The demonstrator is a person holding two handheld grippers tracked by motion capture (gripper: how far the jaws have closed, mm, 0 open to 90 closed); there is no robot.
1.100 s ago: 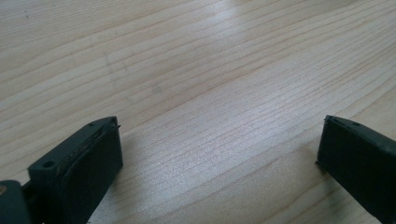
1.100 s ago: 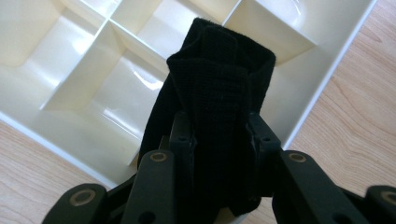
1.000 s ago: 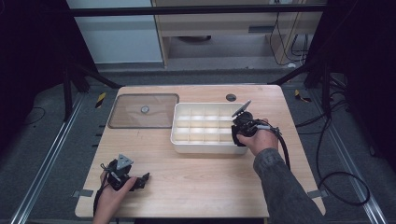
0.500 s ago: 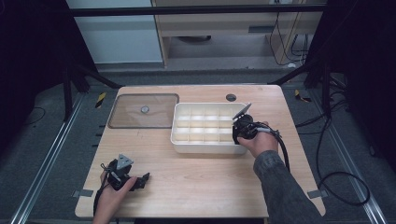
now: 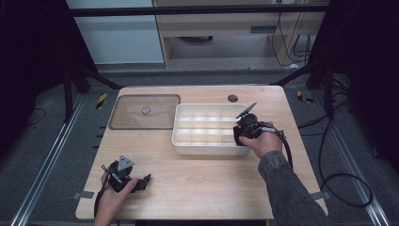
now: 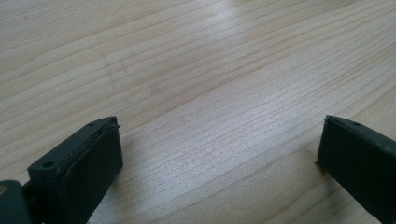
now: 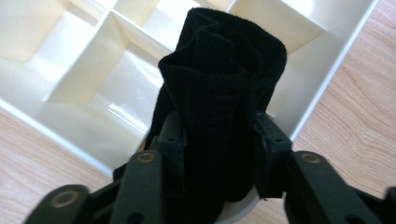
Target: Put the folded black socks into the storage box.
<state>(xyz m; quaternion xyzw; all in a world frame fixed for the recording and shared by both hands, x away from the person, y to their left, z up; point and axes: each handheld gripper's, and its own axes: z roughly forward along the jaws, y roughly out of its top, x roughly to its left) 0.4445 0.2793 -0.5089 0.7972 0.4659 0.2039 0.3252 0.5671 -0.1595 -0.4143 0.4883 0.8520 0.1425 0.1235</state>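
A white divided organizer box [image 5: 207, 123] sits on the wooden table, right of centre. My right gripper [image 5: 241, 133] hangs over the box's near right corner, shut on a rolled black cloth [image 7: 219, 79] that stands up between its jaws. The cloth reaches over the compartments [image 7: 116, 79] near that corner. My left gripper [image 5: 141, 182] rests at the table's front left, open, with bare wood [image 6: 210, 121] between its two black fingers [image 6: 79, 158].
A clear flat lid [image 5: 146, 111] with a round knob lies at the back left beside the box. A dark round hole [image 5: 232, 98] marks the tabletop behind the box. Cables trail off the right side of the table.
My right gripper has drifted slightly toward the box's near right corner with the cloth. The left gripper has stayed put.
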